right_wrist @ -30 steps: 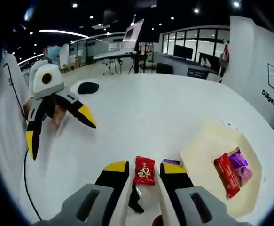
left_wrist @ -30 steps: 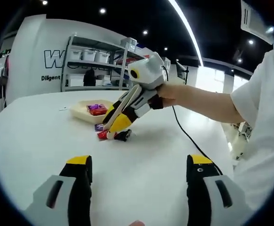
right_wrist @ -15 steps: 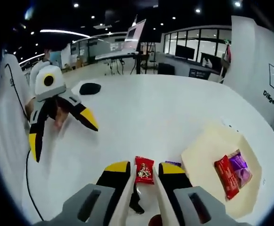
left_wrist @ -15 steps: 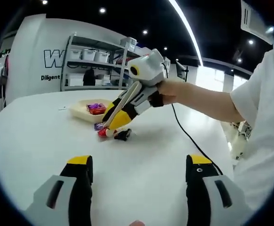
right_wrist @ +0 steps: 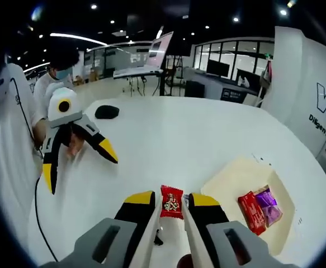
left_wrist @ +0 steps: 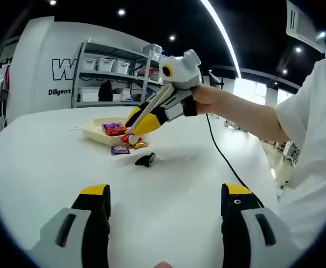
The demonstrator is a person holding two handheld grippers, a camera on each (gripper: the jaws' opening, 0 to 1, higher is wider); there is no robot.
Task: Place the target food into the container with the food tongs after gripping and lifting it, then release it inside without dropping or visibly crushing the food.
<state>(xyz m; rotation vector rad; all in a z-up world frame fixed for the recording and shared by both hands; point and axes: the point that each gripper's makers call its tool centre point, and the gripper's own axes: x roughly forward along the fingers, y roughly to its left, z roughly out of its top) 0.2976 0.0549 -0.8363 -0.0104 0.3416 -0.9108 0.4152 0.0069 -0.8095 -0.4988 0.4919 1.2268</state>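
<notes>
Clamping the red snack packet [right_wrist: 171,202], right gripper [right_wrist: 171,200] now lifted toward the tray [right_wrist: 230,184], left gripper [left_wrist: 164,195] spread wide

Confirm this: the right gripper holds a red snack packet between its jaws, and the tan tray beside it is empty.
Not quite. The right gripper does hold the red snack packet, but the right gripper view shows the tan tray already holds a red packet and a purple packet.
</notes>
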